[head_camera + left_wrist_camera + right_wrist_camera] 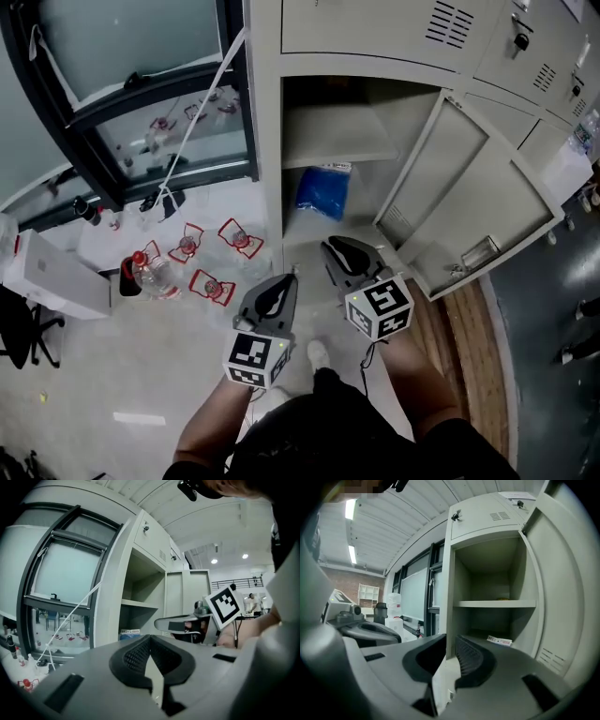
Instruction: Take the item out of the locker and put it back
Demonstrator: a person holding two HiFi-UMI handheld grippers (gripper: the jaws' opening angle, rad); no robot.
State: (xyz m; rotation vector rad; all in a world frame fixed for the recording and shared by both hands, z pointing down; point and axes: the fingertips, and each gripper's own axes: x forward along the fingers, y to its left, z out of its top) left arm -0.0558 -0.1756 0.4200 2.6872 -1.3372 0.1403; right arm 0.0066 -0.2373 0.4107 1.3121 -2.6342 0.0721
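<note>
Blue packet [323, 192] lies well ahead of both our jaws, on the floor of the open locker [265, 112]. Nearest, our left gripper [291, 278] has its jaws closed on nothing. Our right gripper [330, 247] has its jaws slightly parted and empty. Beyond them, a shelf [337, 136] spans above the packet.

There are two grippers: one left gripper [286, 281] and one right gripper [330, 248]. One marker cube [255, 358] sits on the left one, and a second marker cube [380, 307] on the right one. One locker compartment [267, 112] stands open, with one door [478, 202] swung to the right. Inside it there is one shelf [337, 136], and below that one blue package [323, 192]. On the floor at the left I count three small bottles with red labels [240, 237] and one larger bottle with a red cap [155, 274]. Further left is one white box [47, 272].
</note>
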